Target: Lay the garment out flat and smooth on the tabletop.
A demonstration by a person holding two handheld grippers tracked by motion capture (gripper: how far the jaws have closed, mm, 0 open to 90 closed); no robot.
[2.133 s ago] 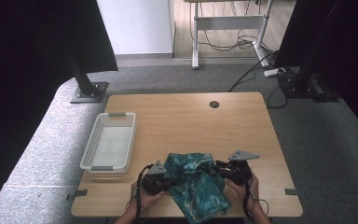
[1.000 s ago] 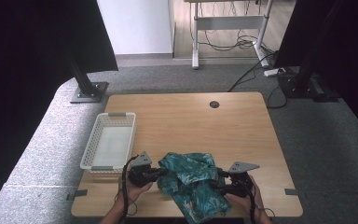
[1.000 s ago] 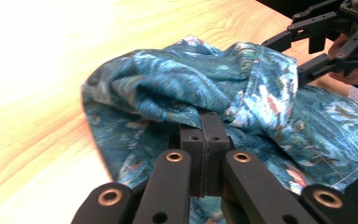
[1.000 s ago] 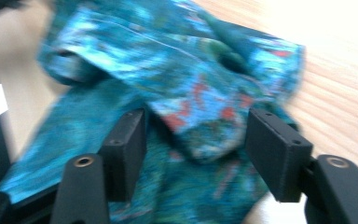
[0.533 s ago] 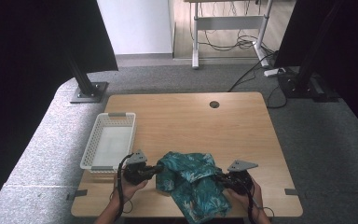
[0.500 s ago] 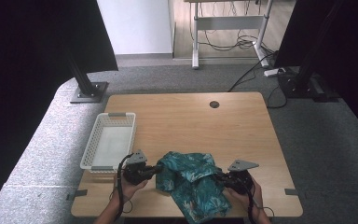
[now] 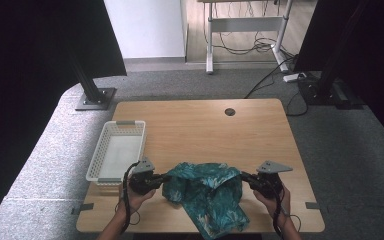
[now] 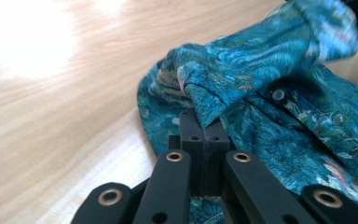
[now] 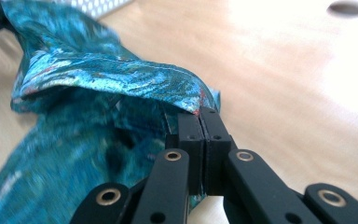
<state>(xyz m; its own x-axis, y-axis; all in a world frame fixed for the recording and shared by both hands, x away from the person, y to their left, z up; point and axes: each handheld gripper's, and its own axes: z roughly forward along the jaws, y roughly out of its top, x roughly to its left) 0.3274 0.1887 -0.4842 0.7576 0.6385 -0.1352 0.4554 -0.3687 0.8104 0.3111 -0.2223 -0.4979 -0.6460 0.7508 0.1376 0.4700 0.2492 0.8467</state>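
The shirt (image 7: 207, 192) lay at the table's (image 7: 195, 125) near edge, the left gripper (image 7: 166, 177) already clamped on it, and the right gripper (image 7: 244, 176) had just pinched its opposite edge, ready for lifting.

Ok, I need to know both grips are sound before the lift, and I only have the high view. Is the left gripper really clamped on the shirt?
Observer: Yes. In the left gripper view the left gripper has its jaws shut on a folded edge of the shirt.
Operator: And the right one?
Observer: In the right gripper view the right gripper is shut as well, pinching a stitched hem of the cloth; its jaws have just closed on it.
Operator: Is anything hard near the left grip?
Observer: Two small buttons sit on the cloth beyond the left jaws, clear of the pinch.
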